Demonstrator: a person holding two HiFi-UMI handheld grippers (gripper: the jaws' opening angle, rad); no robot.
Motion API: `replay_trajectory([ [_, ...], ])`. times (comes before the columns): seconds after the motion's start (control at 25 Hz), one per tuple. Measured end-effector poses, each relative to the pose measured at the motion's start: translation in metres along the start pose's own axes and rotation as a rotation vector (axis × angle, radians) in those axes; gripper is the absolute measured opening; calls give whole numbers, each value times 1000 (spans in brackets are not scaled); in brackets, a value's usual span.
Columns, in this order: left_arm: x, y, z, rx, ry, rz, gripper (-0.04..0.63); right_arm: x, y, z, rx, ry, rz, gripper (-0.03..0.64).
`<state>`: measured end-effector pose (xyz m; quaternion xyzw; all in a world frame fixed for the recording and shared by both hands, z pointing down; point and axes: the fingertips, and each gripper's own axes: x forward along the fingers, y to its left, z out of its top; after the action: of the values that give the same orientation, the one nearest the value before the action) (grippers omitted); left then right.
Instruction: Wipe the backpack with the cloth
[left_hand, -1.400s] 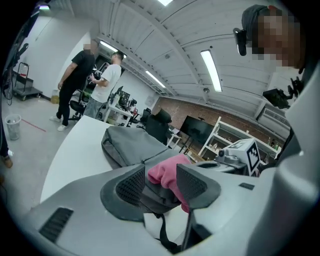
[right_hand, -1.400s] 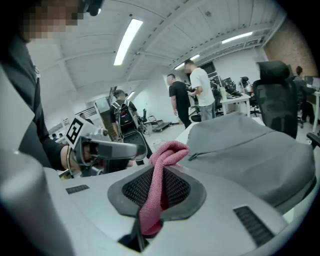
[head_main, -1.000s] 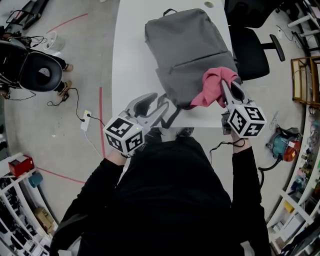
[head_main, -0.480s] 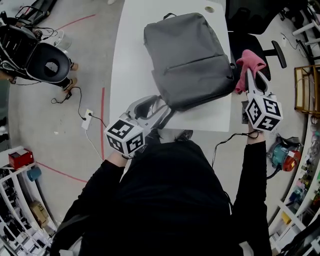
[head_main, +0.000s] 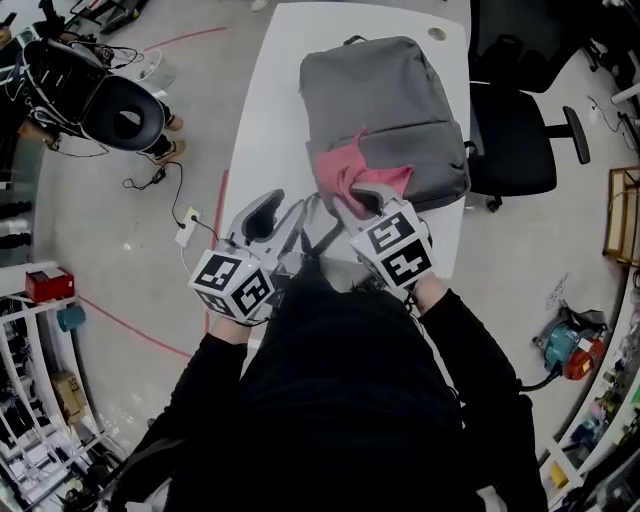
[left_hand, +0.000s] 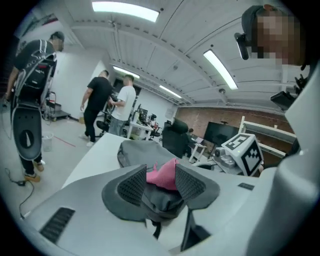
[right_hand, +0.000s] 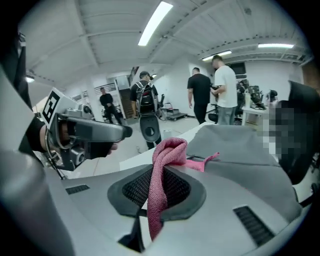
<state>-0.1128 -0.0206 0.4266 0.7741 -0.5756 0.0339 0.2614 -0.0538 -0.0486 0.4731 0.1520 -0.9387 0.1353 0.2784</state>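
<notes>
Now, left gripper (head_main: 280, 208): jaws just closing, pinching grey fabric at the backpack (head_main: 390, 90)'s seven o'clock corner, likely steadying it.
Right gripper (head_main: 365, 192): clamped on the pink cloth (head_main: 345, 165), pressed on the six o'clock end for wiping.
Backpack: flat on the table (head_main: 270, 110), twelve o'clock.

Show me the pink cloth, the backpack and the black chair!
cloth (head_main: 343, 166), head view, on its flat spread-out part
backpack (head_main: 390, 95), head view, on the middle of its grey front
chair (head_main: 512, 135), head view, on its black seat
</notes>
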Motion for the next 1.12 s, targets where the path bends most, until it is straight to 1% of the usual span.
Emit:
replay_trajectory([
  [0.08, -16, 13, 12, -7, -51, 75, 187, 9, 29, 13, -3, -25, 107, 55],
  [0.2, -37, 33, 25, -24, -96, 144, 179, 15, 57, 40, 63, -112, 250, 55],
  [0.24, -41, 40, 26, -33, -101, 154, 178, 15, 59, 49, 92, -144, 276, 55],
  [0.28, -43, 46, 26, -44, -102, 159, 176, 16, 55, 55, 114, -166, 278, 55],
  [0.32, -42, 51, 24, -56, -98, 158, 176, 16, 46, 59, 131, -176, 254, 55],
  [0.36, -39, 56, 21, -65, -91, 150, 176, 17, 31, 59, 144, -172, 208, 55],
  [0.44, -26, 60, 17, -72, -71, 112, 176, 16, -11, 54, 170, -134, 74, 55],
  [0.52, -9, 61, 16, -71, -47, 54, 176, 10, -58, 43, 198, -74, -79, 55],
  [0.6, 9, 62, 18, -69, -22, -5, 176, 0, -102, 30, 239, -18, -204, 55],
  [0.72, 28, 65, 21, -77, 16, -93, 176, -28, -155, 10, 312, 33, -363, 55],
  [0.88, 48, 77, 22, -74, 61, -186, 176, -80, -213, -13, 386, 56, -577, 55],
  [0.96, 55, 90, 23, -78, 76, -208, 176, -101, -235, -18, 389, 71, -678, 55],
  [1.04, 59, 102, 26, -83, 85, -223, 176, -124, -255, -14, 356, 86, -795, 55],
  [1.12, 64, 114, 30, -88, 88, -235, 176, -145, -270, -2, 308, 85, -904, 55],
])
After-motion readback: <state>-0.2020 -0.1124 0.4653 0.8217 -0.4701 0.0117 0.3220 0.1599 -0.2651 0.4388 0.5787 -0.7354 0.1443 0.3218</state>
